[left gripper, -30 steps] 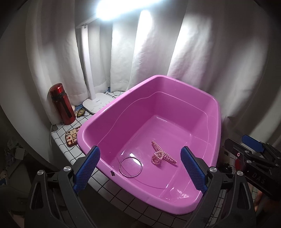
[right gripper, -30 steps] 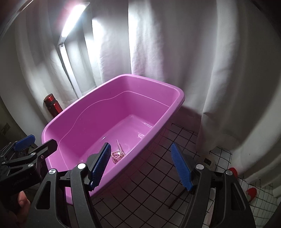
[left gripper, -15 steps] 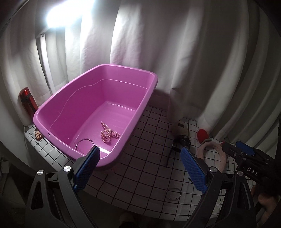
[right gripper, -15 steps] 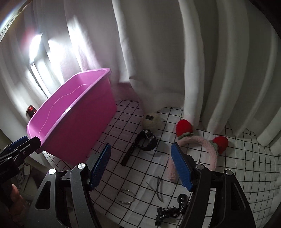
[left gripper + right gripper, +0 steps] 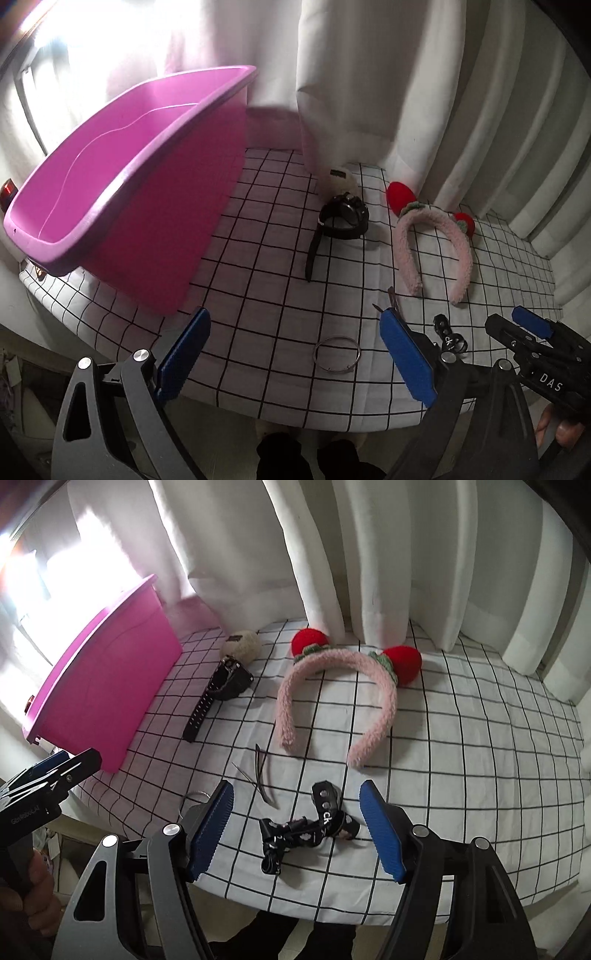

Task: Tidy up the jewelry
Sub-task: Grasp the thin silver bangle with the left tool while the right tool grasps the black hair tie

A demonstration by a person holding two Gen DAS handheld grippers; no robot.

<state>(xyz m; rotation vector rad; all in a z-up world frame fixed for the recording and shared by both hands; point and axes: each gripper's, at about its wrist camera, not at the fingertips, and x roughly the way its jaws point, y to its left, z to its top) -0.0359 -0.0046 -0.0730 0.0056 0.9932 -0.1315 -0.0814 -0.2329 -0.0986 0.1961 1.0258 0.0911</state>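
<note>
left wrist view: left gripper (image 5: 291,341) wide open, nothing held, hovering over the front edge of the checked cloth (image 5: 258,258)
ring: thin metal hoop (image 5: 336,355) flat on the cloth, between the blue pads, closest item; judged likely pick target, hence the wide jaw set
bin: pink tub (image 5: 122,155) at left on the cloth, open top toward camera, inside mostly washed out by glare so contents cannot be told; judged the drop spot for the loose items
watch: black watch (image 5: 341,219) lying on its side mid-cloth, strap trailing toward the front, well apart from the tub
headband: fuzzy pink headband (image 5: 432,251) with red pom ears, flat, right of the watch
other gripper: right tool seen at the right edge, low near the cloth

right wrist view: right gripper (image 5: 297,829) wide open, empty, aimed down at the front of the cloth
strap: black printed strap (image 5: 306,829) crumpled between the pads, not touched; judged its target
pins: thin dark hair pins (image 5: 260,775) just behind the left pad, flat
ball: beige fuzzy ball (image 5: 242,646) touching the watch, near the curtain (image 5: 369,554)
risk: hoop is thin and flat, judged easy to slip from the pads
</note>
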